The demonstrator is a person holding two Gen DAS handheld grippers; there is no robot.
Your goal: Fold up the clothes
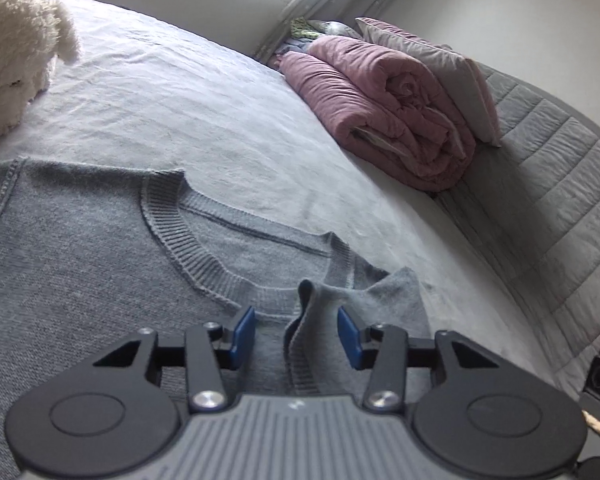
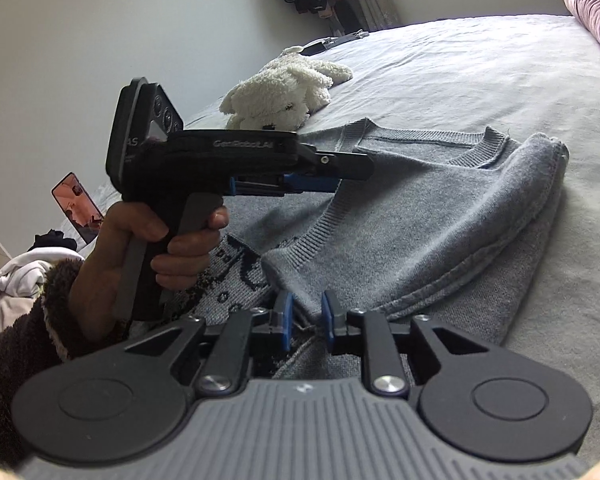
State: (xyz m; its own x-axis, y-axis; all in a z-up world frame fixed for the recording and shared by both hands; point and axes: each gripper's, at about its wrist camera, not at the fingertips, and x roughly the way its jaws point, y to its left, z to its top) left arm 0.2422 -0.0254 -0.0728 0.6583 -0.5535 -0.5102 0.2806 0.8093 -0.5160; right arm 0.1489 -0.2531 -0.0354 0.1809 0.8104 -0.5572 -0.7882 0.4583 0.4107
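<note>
A grey knit sweater (image 1: 100, 248) lies face up on the bed, its ribbed neckline (image 1: 188, 240) toward the far side. One side of it is folded inward over the body (image 2: 480, 208). My left gripper (image 1: 296, 332) is open, and a raised ridge of sweater fabric (image 1: 316, 312) stands loose between its blue pads. In the right wrist view a hand (image 2: 168, 240) holds this left gripper (image 2: 352, 172) low over the sweater. My right gripper (image 2: 306, 316) stands narrowly open at the sweater's near edge, with a fold of grey fabric between its pads.
A white plush toy (image 2: 284, 92) lies on the pale sheet (image 1: 204, 100) beyond the sweater. A rolled pink duvet (image 1: 388, 104) and a pillow (image 1: 440, 76) rest against the quilted grey headboard (image 1: 560, 184). A phone (image 2: 78, 208) and white clothes (image 2: 16, 284) are at the left.
</note>
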